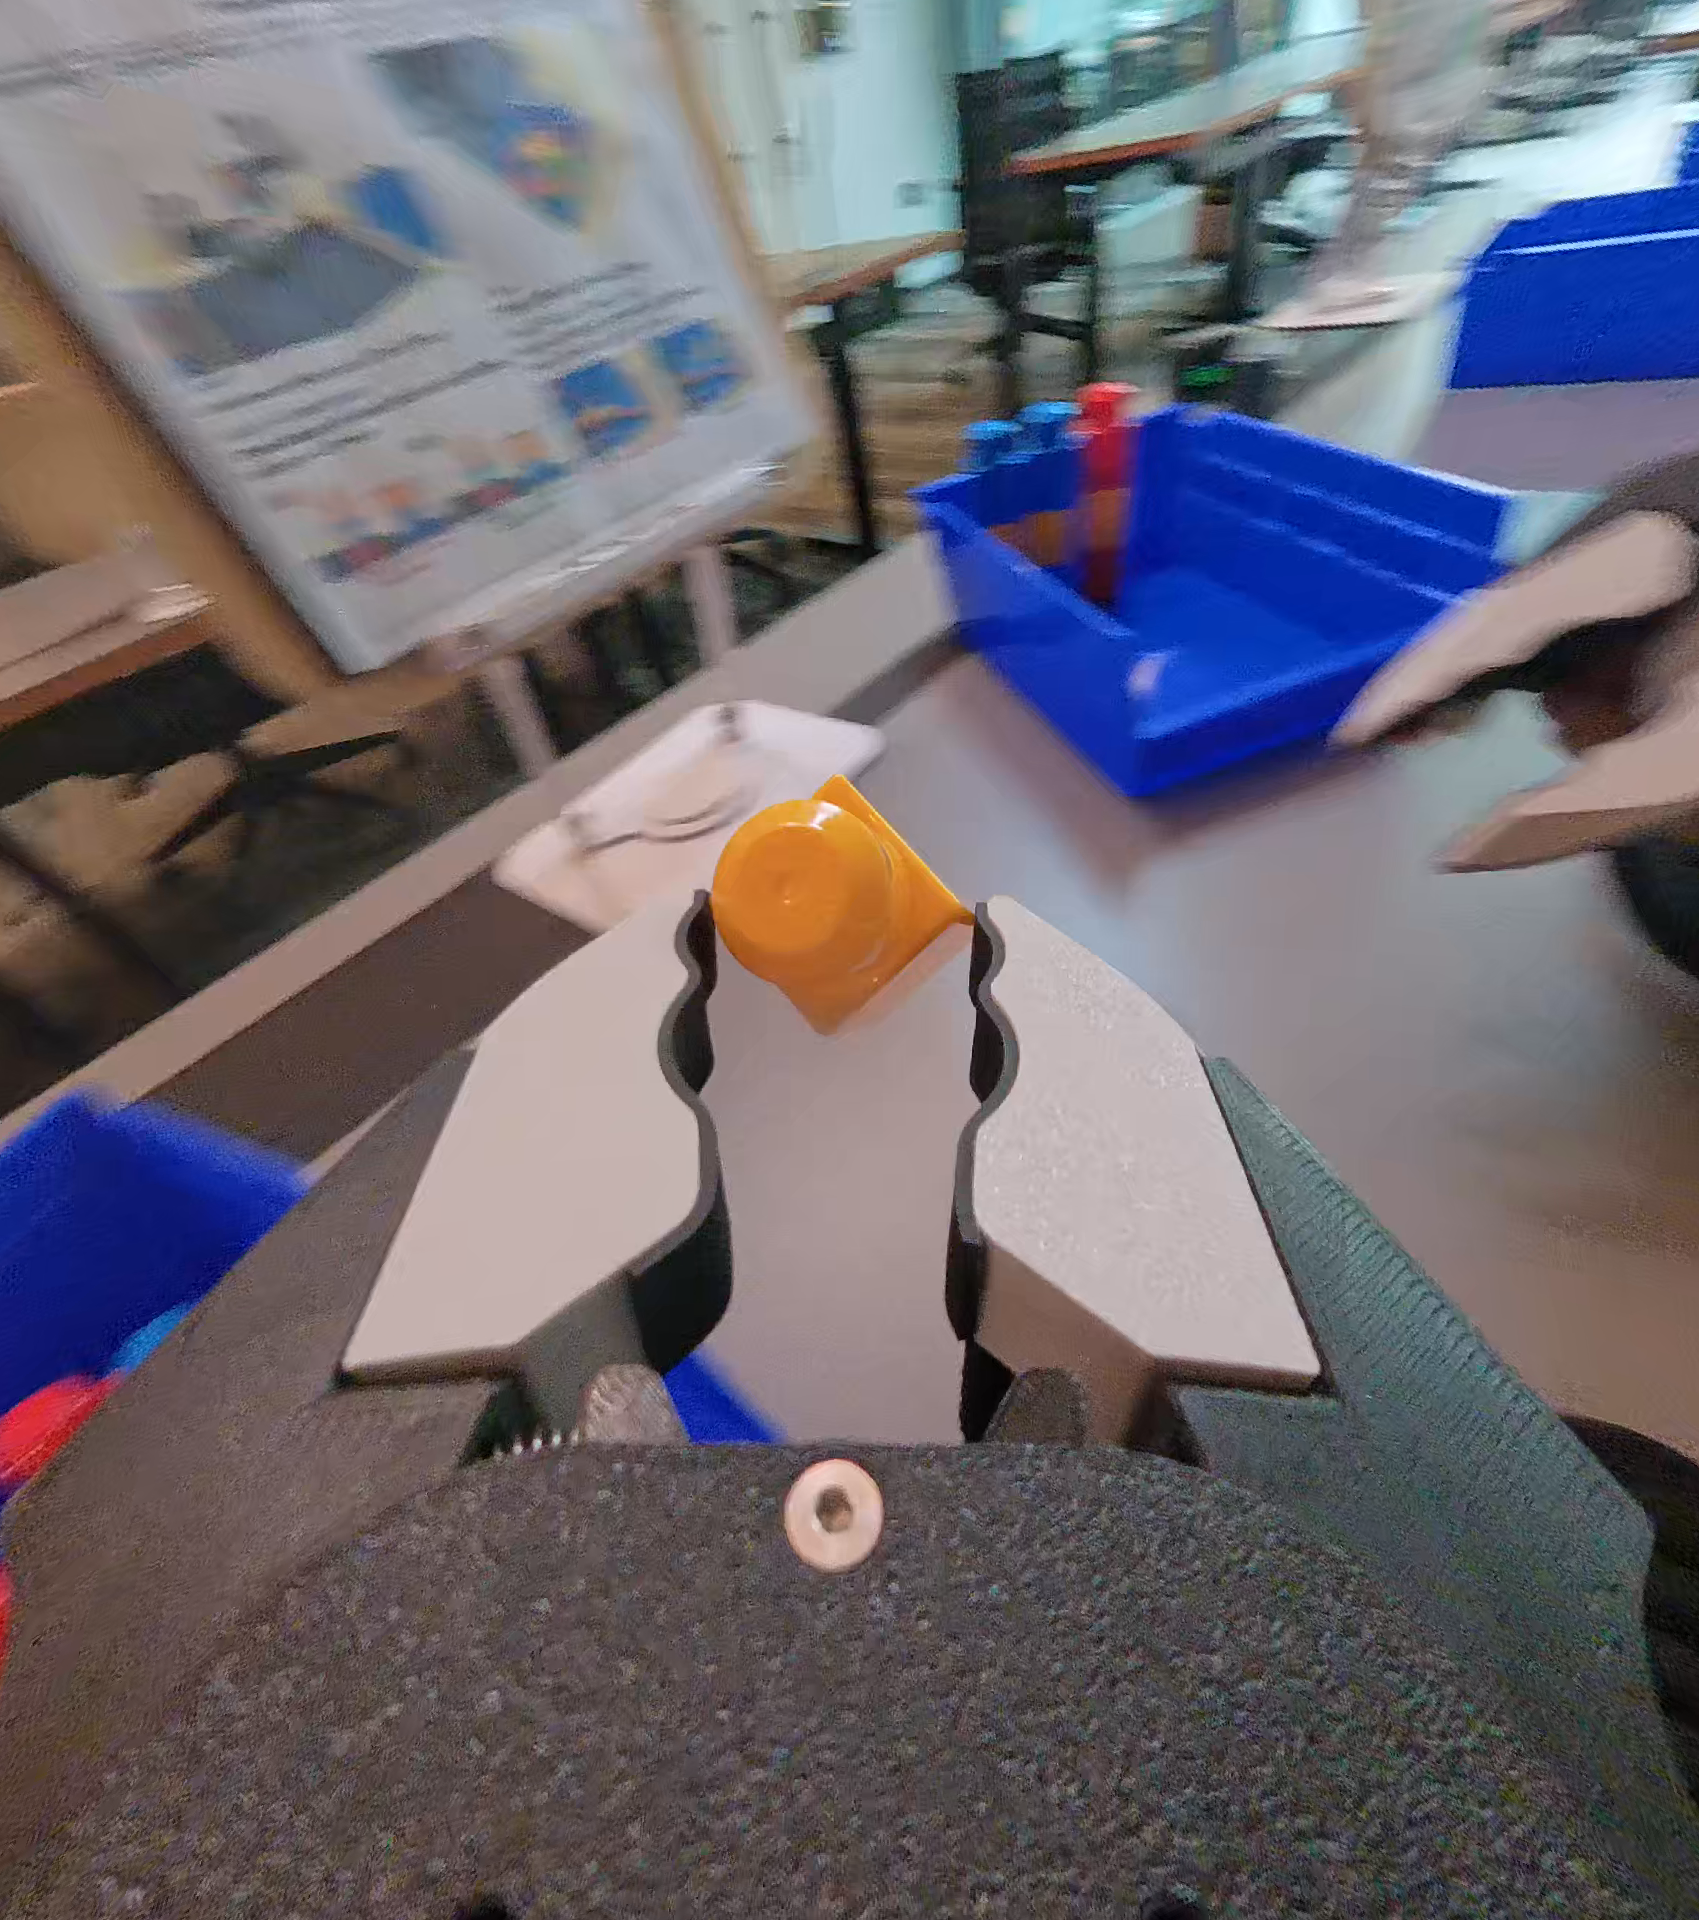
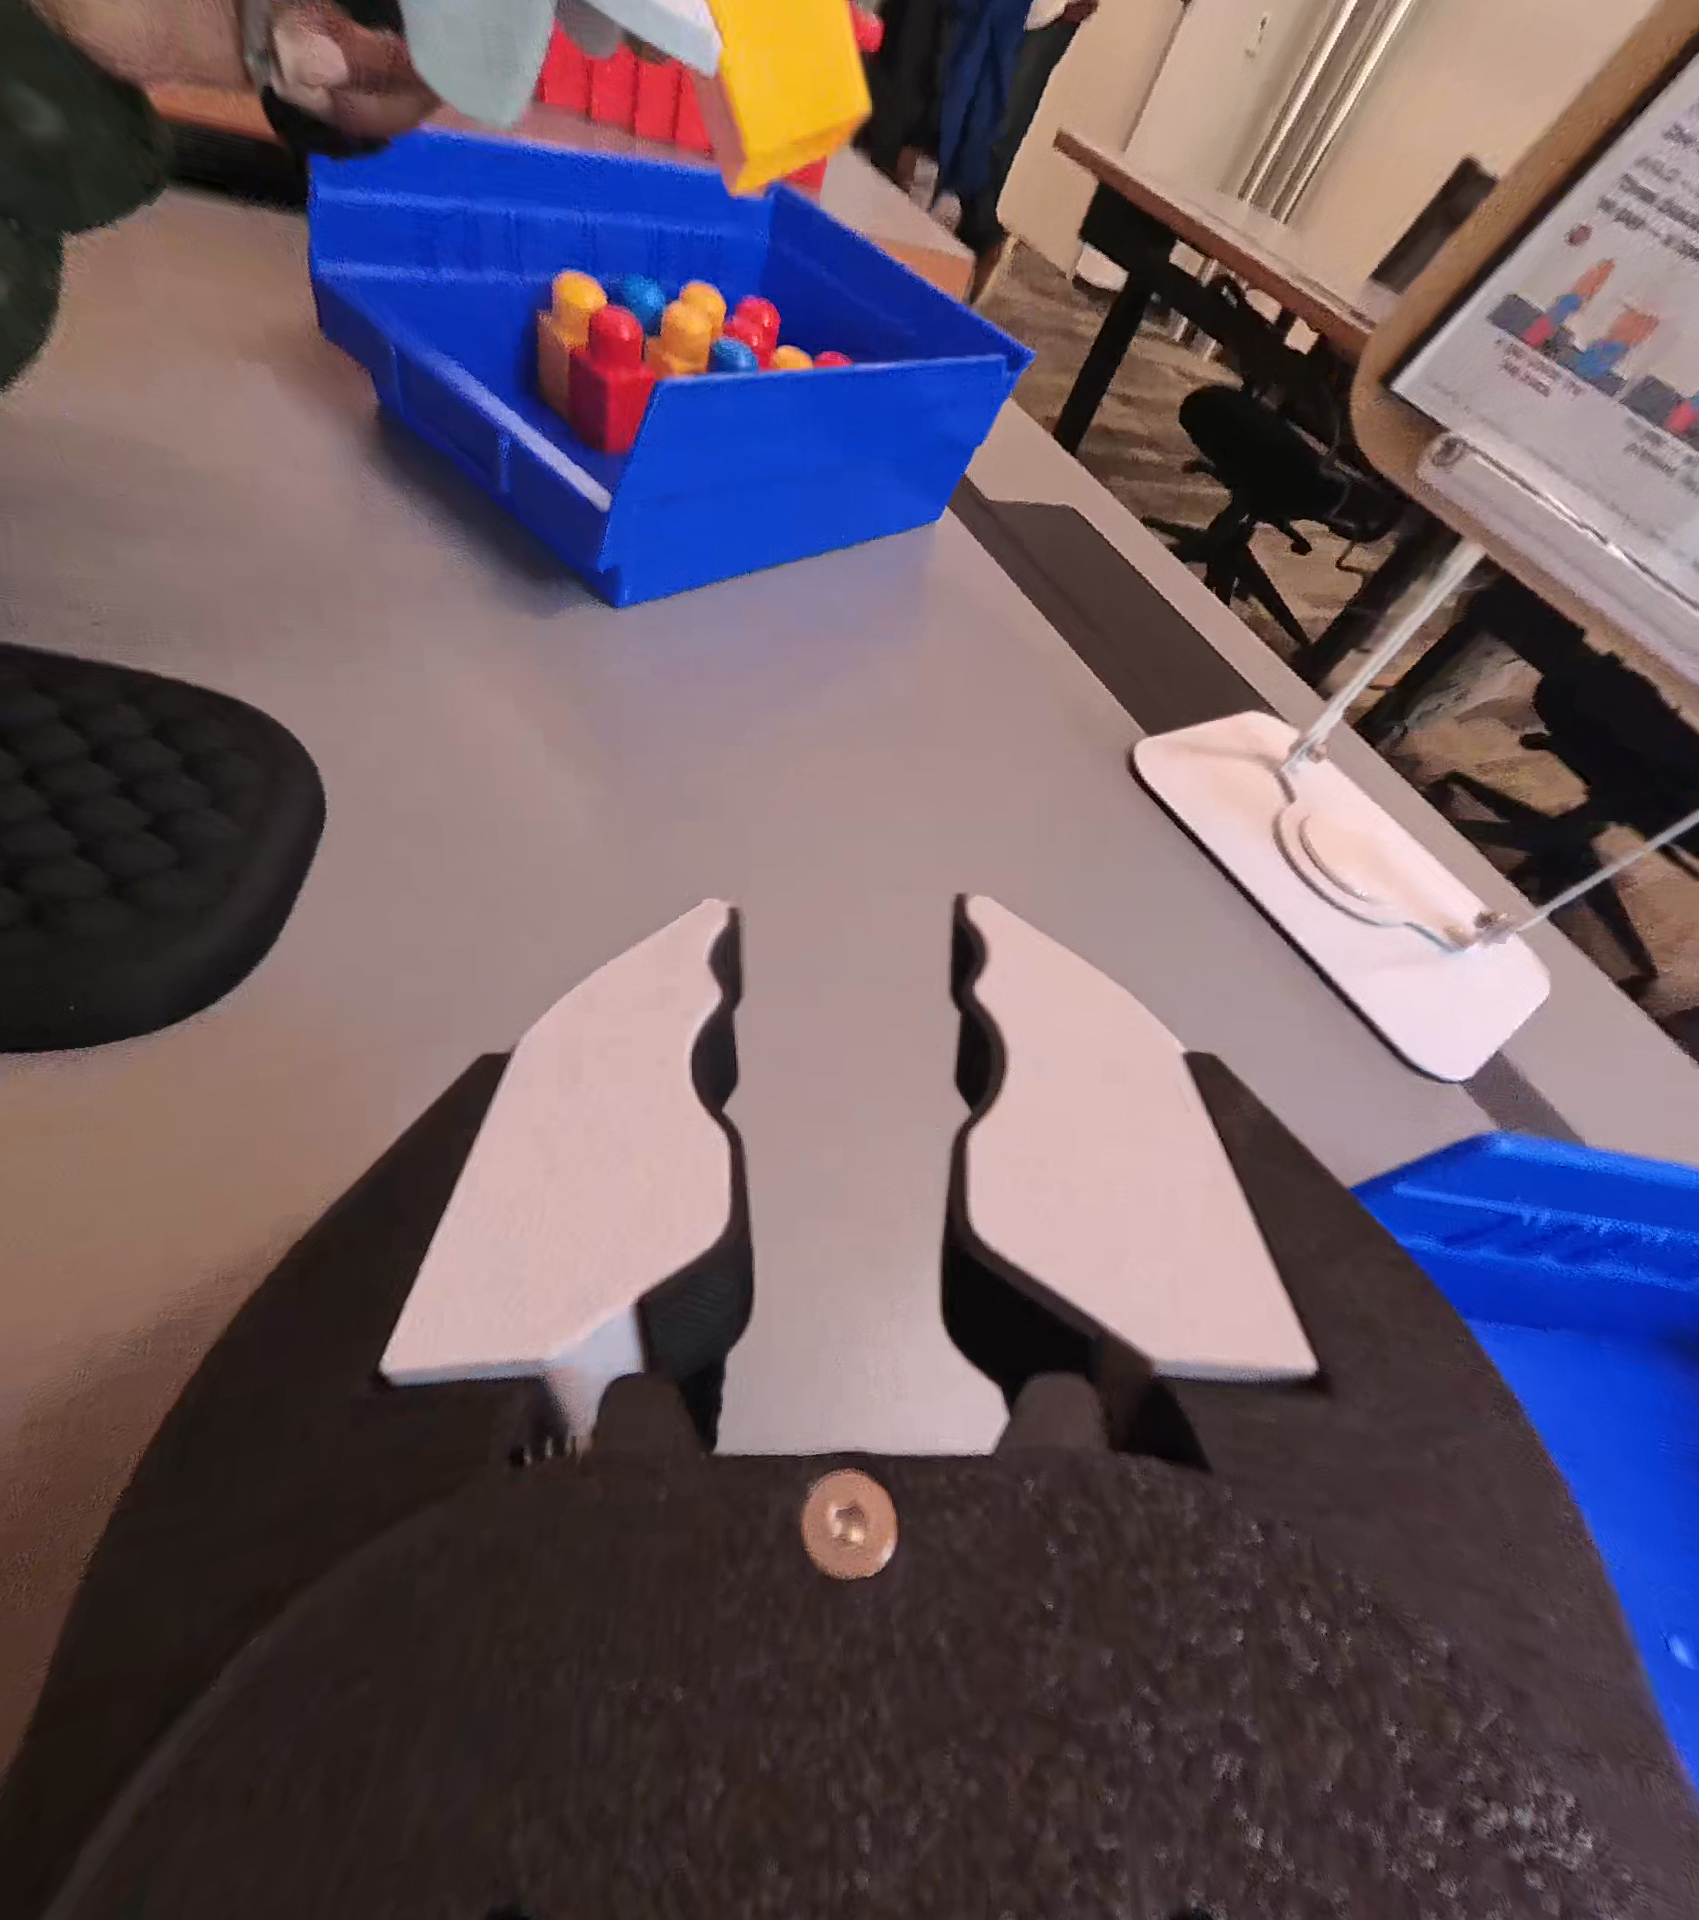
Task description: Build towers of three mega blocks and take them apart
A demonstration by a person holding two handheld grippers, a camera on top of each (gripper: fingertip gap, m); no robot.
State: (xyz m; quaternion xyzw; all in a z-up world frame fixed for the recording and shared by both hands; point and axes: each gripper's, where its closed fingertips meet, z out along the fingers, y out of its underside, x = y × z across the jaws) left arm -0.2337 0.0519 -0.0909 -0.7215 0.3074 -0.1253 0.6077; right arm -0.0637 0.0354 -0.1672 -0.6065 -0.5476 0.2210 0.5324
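Observation:
My left gripper [image 1: 840, 920] is shut on a yellow-orange mega block [image 1: 829, 904], held at the fingertips above the grey table [image 1: 1240, 1091] with its stud facing the camera. It also shows at the top of the right wrist view, where the block [image 2: 793, 83] hangs over a blue bin [image 2: 803, 478] with several red, yellow and blue blocks [image 2: 658, 343]. My right gripper [image 2: 845, 914] is open and empty, low over the table. It appears at the right of the left wrist view [image 1: 1396, 800], beside another blue bin [image 1: 1229, 644] with a red block [image 1: 1105, 488] standing in it.
A black padded mat [image 2: 76, 831] lies on the table's left. A white stand base [image 2: 1344, 883] sits at the table edge and carries a poster board [image 1: 357, 312]. The second bin's corner [image 2: 1603, 1299] is close on my right. Desks and chairs stand beyond the table. The grippers' ends are close to 20 centimeters from one another.

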